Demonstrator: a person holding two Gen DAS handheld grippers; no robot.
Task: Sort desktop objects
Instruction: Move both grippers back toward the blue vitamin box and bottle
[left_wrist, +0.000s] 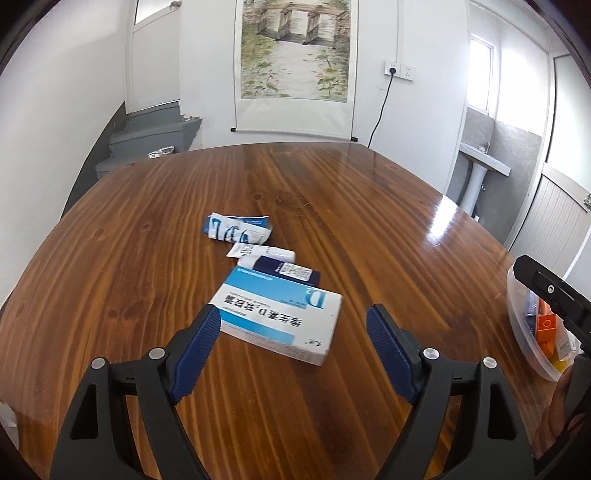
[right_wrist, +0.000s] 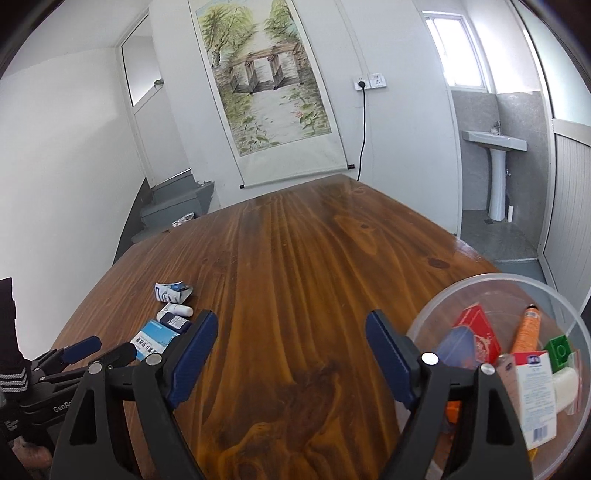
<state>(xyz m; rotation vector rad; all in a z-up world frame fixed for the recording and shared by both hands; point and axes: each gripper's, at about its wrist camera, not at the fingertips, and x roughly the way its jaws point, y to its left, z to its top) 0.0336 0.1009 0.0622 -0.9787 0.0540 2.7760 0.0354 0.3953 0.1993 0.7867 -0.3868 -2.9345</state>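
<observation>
A white and blue medicine box (left_wrist: 280, 318) lies on the wooden table (left_wrist: 369, 206), just ahead of my open, empty left gripper (left_wrist: 293, 325); its near left corner touches or nearly touches the left finger. Behind it lie a dark blue tube (left_wrist: 284, 270), a small white tube (left_wrist: 260, 252) and a crumpled blue-white packet (left_wrist: 238, 229). My right gripper (right_wrist: 291, 332) is open and empty above bare table, left of a clear plastic bowl (right_wrist: 480, 288) that holds a red box (right_wrist: 478, 338), an orange tube (right_wrist: 526, 330), a green brick (right_wrist: 559, 350) and several other items.
The same box (right_wrist: 153, 341), tubes (right_wrist: 175, 315) and packet (right_wrist: 171, 291) show at the left of the right wrist view, by the left gripper (right_wrist: 98, 349). The bowl's rim (left_wrist: 517, 314) and the right gripper's body (left_wrist: 550, 291) stand at the right of the left view.
</observation>
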